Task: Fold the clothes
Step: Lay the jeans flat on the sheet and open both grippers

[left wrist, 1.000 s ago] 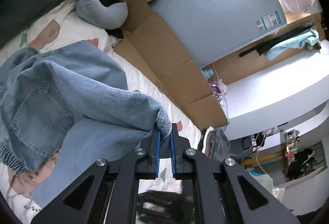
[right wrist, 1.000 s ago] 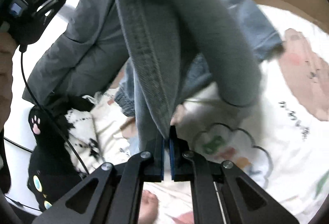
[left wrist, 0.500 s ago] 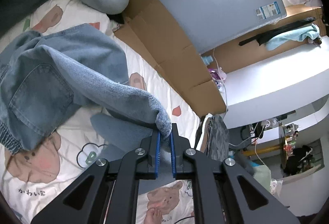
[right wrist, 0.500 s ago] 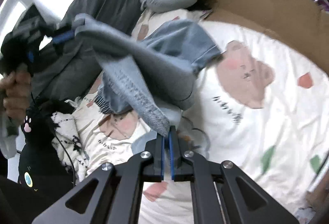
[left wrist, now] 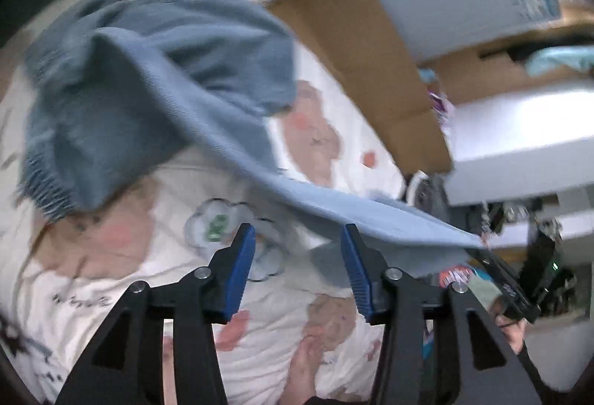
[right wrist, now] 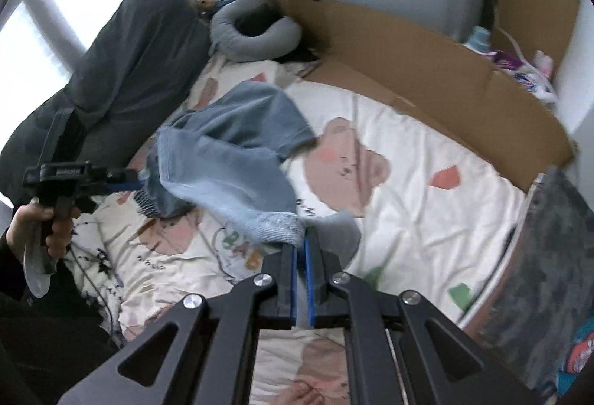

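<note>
Risk first: just one firm hold on the jeans [left wrist: 156,82] at this moment. Could slip free of the right gripper [right wrist: 301,256] under a harder pull, with only a thin strip of hem pinched between those closed blue pads. Could equally drag the heaped waist end across the bed sheet [right wrist: 427,219] and bunch it worse, with nothing pinning that end down. Might also twist the stretched leg along its length and set a crooked crease into any fold laid from here. Worth noting the blur in the left wrist view too: fast motion, so easy to overshoot or snag cloth on an open finger.

Now the layout. Over at the left gripper [left wrist: 299,267], jaws spread wide, nothing between them but sheet below. Runs just past the tip of its right-hand finger, that taut pale leg, sloping from the crumpled heap toward the far gripper. Lies mostly on the sheet otherwise, waist and second leg piled up toward the dark pillow [right wrist: 122,63], well short of the cardboard [right wrist: 427,71]. Seen from the right wrist, sits right at the edge of the heap, that left tool in the person's hand [right wrist: 52,227]; touching the denim or just beside it, cannot tell.
</note>
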Available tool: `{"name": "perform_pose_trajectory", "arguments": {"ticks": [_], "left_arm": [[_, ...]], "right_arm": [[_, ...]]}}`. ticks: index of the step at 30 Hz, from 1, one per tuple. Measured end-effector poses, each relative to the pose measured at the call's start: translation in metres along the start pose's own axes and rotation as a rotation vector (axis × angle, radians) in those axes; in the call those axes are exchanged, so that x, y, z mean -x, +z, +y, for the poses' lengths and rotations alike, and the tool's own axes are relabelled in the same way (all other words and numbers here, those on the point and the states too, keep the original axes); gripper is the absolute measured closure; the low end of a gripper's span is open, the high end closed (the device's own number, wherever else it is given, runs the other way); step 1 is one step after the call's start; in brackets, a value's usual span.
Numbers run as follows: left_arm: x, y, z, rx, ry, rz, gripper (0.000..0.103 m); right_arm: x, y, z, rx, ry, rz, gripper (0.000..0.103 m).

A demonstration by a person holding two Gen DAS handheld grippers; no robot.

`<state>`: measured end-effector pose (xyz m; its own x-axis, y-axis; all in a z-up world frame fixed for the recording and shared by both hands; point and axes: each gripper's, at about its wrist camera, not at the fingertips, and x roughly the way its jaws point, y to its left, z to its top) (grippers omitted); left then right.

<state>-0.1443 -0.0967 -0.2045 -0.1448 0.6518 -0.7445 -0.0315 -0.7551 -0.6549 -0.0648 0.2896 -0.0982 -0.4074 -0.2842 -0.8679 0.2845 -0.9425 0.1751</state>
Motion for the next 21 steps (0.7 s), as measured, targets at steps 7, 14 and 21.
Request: {"name": "perform_pose_trajectory", "arguments": {"ticks": [7, 14, 21], "left_arm": [[0.038, -0.001, 0.082, 0.163, 0.059, -0.133, 0.055], [0.053, -0.003, 0.129, 0.257, 0.087, -0.205, 0.055], [0.036, -0.018, 0.156, 0.333, 0.09, -0.185, 0.033]], "right_arm": [[0.03, -0.005, -0.036, -0.067, -0.108, -0.01, 0.1], [0.062, -0.005, -0.06, -0.113, -0.188, -0.021, 0.1], [0.092, -0.01, -0.068, -0.129, -0.247, -0.023, 0.1]]}}
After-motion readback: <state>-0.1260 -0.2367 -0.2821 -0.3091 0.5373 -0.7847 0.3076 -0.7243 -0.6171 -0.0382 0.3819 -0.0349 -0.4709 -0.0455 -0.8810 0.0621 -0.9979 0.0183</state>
